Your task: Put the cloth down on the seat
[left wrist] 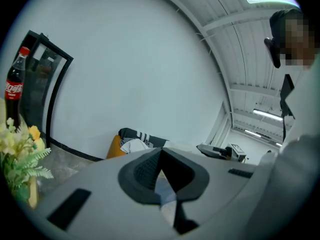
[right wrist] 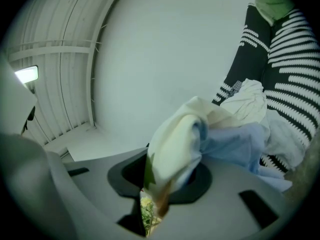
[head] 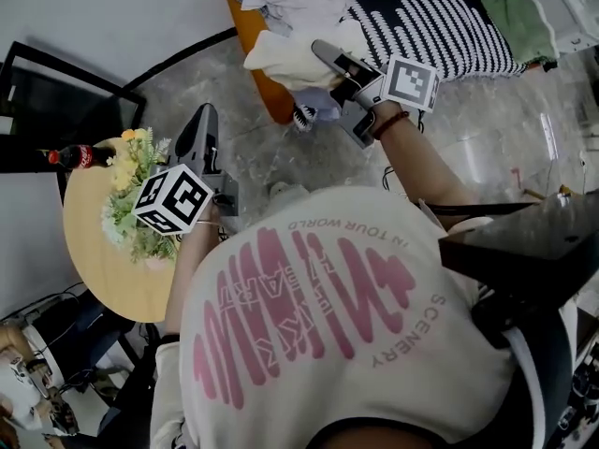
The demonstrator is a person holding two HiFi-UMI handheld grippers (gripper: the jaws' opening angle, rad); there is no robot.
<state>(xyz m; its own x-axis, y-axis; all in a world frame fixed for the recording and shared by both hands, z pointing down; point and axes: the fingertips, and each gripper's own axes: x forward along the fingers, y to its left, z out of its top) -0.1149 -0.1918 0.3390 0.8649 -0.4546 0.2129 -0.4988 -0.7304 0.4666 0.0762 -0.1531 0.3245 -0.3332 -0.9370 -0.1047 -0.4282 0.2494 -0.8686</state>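
The right claw (head: 325,54) is clamping the cream cloth (head: 285,59), hanging it at the orange seat's (head: 245,26) front edge; the seat is lying just ahead and below. The left claw (head: 204,120) is idling shut and empty, well back.

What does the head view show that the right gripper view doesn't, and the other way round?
Only the head view shows the round table with flowers and a cola bottle, the left gripper, and the person's printed shirt.

Only the right gripper view shows a lit ceiling lamp and a close look at the jaws pinching the fabric.

Both show the right gripper shut on the cream cloth, the striped cover on the seat, and a green cloth.
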